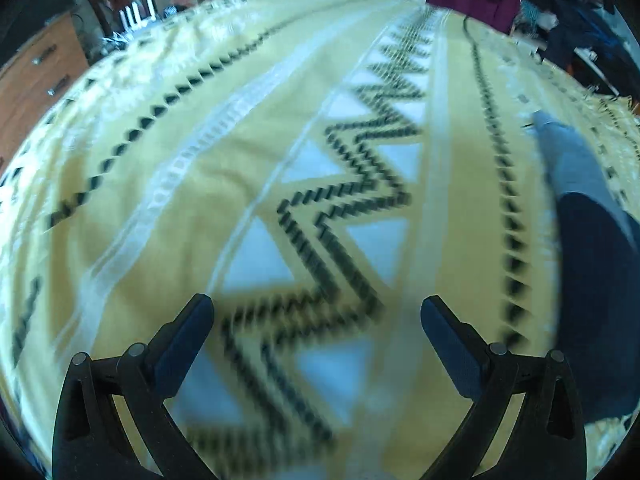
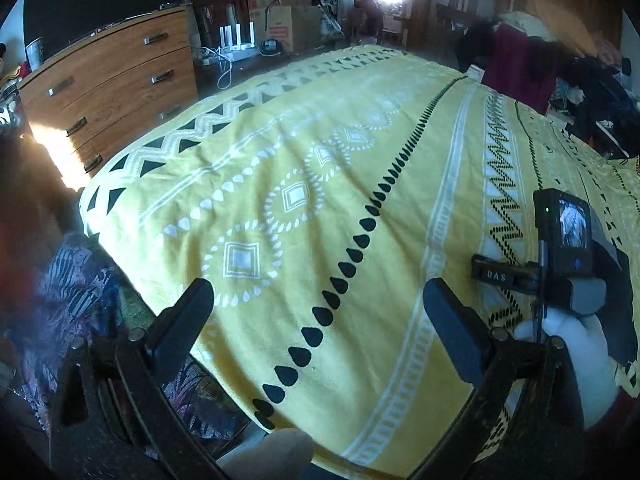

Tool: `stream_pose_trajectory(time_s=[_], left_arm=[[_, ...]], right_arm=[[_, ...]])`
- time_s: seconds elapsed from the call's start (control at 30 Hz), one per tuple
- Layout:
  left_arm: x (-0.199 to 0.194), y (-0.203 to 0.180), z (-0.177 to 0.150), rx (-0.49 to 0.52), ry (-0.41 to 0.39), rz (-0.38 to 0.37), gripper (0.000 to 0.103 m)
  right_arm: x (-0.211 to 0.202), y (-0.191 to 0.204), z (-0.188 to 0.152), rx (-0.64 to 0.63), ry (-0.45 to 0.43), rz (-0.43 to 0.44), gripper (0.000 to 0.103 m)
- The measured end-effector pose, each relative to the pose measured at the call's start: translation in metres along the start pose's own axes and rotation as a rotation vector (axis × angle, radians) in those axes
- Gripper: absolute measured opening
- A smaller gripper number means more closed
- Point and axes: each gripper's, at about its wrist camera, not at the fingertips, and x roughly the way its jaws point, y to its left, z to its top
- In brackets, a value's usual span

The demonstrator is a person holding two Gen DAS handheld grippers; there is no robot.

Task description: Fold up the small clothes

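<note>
Now both tools, left (image 1: 316, 316) and right (image 2: 318, 300), hung open and empty over the bed (image 2: 360, 152), likely ready to reach for the grey cloth (image 1: 568, 152).

A small garment (image 1: 588, 240) lies on the yellow patterned bedspread (image 1: 224, 184), at the right side of the left wrist view. It shows two tones. A pale grey-blue part narrows to a point toward the far side of the bed, and a dark navy part spreads wider on the near side and runs out to the picture's edge. It rests flat against the cover, just right of a line of black teardrop marks. Motion blur hides its seams and exact type.
</note>
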Motion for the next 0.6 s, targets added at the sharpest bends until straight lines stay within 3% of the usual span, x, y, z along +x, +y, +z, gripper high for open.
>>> stream_pose_trajectory(time_s=[0.1,0.17,0.3,0.4,0.6], left_arm=[[0.016,-0.01,0.0,0.023,-0.113,0.084,0.103],[0.018,-0.019,-0.001,0.061,-0.128,0.132,0.103],[0.024,-0.019,0.0,-0.028,-0.133,0.141,0.103],[0.022,-0.03,-0.009,-0.032,-0.164,0.194,0.103],[0.02,-0.029,-0.01,-0.034,-0.167,0.185,0.103]], right_arm=[[0.006,0.006,0.002,0.01,0.012,-0.022,0.103],[0.008,0.001,0.003,0.014,0.018,-0.043,0.103],[0.005,-0.021,0.005,0.024,0.024,-0.098,0.103],[-0.01,-0.041,0.004,0.022,-0.008,-0.156,0.103],[-0.042,-0.084,0.0,-0.008,-0.127,-0.244,0.103]])
